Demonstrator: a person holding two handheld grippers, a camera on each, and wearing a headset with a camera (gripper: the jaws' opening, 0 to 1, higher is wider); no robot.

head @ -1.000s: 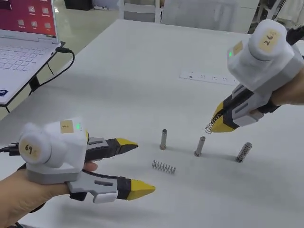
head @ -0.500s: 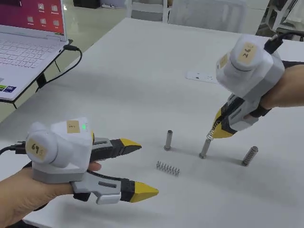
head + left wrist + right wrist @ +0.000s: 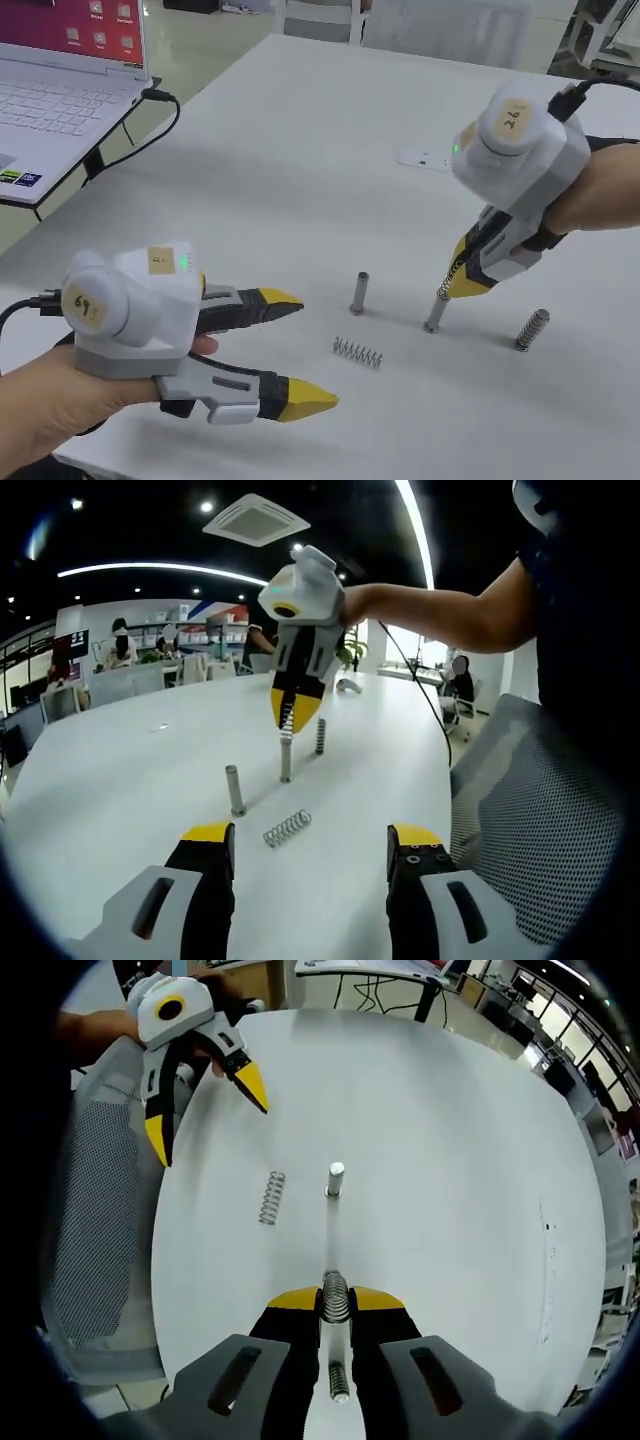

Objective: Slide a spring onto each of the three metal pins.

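Observation:
Three metal pins stand on the white table (image 3: 260, 180). The left pin (image 3: 359, 293) is bare. The right pin (image 3: 532, 329) carries a spring. My right gripper (image 3: 466, 286) is shut on a spring (image 3: 455, 270) and holds its lower end at the top of the middle pin (image 3: 435, 312). The right gripper view shows this spring (image 3: 336, 1295) pinched between the yellow tips, with the bare pin (image 3: 334, 1180) beyond. A loose spring (image 3: 357, 352) lies flat in front of the pins. My left gripper (image 3: 305, 350) hovers open near the loose spring (image 3: 287, 827), with nothing between its tips.
An open laptop (image 3: 60, 80) with a black cable (image 3: 150, 140) sits at the table's far left. A white power strip (image 3: 425, 160) lies behind the pins. A mesh chair (image 3: 540, 810) stands by the table's near edge.
The right gripper has come down and to the left with its spring, from above the table to the top of the middle pin. The left gripper stays open in place.

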